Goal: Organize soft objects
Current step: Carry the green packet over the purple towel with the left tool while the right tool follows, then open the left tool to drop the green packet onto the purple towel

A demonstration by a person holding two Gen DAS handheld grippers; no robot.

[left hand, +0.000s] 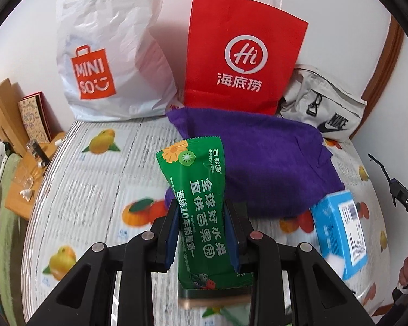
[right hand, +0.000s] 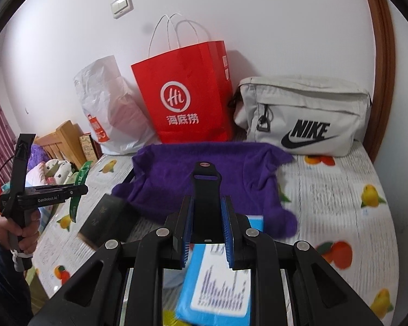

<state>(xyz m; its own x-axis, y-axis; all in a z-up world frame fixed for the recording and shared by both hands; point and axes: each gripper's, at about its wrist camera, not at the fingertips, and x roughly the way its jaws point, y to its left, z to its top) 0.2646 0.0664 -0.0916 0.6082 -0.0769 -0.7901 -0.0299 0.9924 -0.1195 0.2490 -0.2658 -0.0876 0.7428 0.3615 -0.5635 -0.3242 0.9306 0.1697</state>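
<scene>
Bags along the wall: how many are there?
3. The white plastic Miniso bag stands leftmost, the red paper Haidilao bag in the middle, the beige fabric Nike bag rightmost. Others may be hidden.

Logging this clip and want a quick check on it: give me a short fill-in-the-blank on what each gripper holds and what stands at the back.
1. The left gripper is shut on a ____ snack packet.
2. The right gripper is shut on a black ____.
3. The red paper bag stands between the white plastic bag and the ____ Nike bag.
4. The purple ____ lies in front of the bags.

Missing words: green; strap; beige; cloth
</scene>
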